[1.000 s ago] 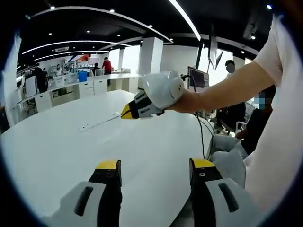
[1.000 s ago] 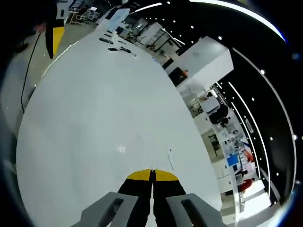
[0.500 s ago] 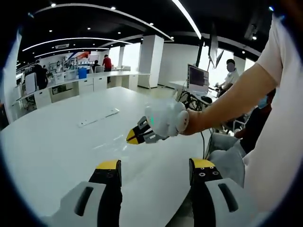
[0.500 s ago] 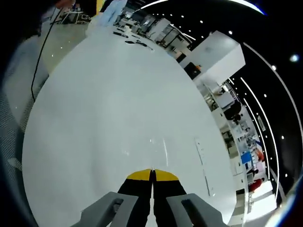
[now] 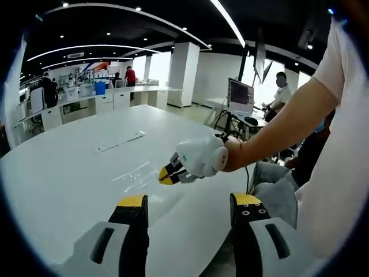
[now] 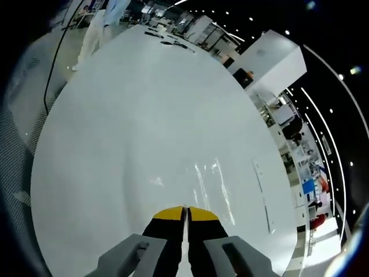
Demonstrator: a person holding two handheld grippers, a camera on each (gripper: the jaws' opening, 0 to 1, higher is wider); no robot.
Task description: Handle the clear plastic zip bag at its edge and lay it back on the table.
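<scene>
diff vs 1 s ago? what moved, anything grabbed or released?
The right gripper came down from mid-air to just above the white table, its closed tips now at the near edge of the clear zip bag. The frames do not show whether it pinches the bag. Nothing was visibly let go. The left gripper stayed open and in place, and the bag lies flat on the table.

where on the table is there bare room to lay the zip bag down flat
The white table is bare across most of its top: the wide stretch left of and beyond the clear zip bag, up to the small dark items at the far end. Busier spots: the bag itself beneath the right gripper and the thin white strip beyond it.
</scene>
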